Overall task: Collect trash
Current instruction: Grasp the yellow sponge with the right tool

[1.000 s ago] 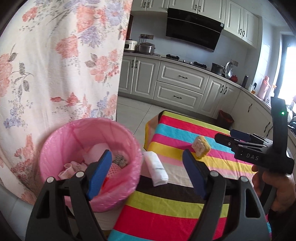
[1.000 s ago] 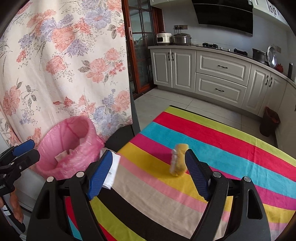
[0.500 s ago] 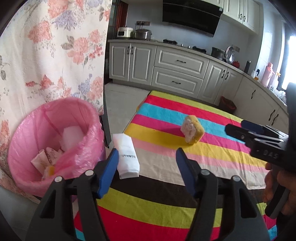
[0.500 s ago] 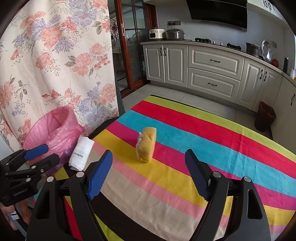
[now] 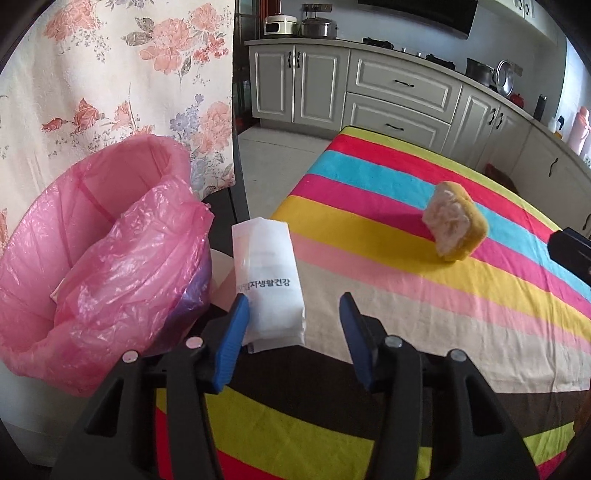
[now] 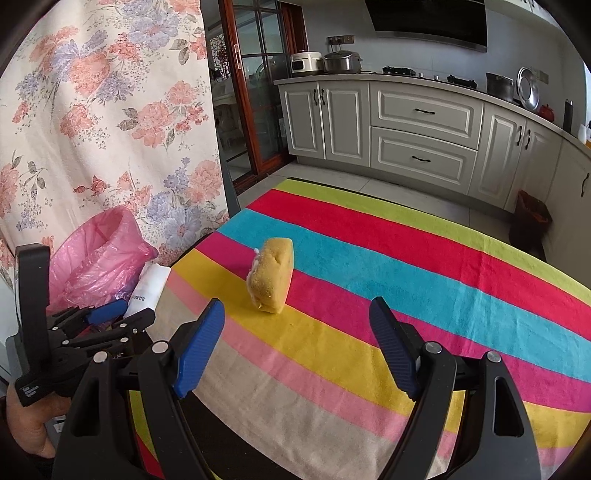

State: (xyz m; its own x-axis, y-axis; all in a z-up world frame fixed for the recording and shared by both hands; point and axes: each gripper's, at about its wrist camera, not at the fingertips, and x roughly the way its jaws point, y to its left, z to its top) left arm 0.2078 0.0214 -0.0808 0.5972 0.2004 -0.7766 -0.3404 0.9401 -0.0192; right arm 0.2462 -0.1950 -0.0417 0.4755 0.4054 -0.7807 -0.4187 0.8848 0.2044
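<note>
— What sort of place is this?
— A home kitchen. Grey cabinets line the far wall, with a rice cooker and a pot on top of them.
— Anything else?
— A black range hood hangs above the cabinets, and a striped tabletop stands in front of them.

Left tool has dropped toward the white packet — jaws closing, packet between them; right tool moved nearer the sponge.
</note>
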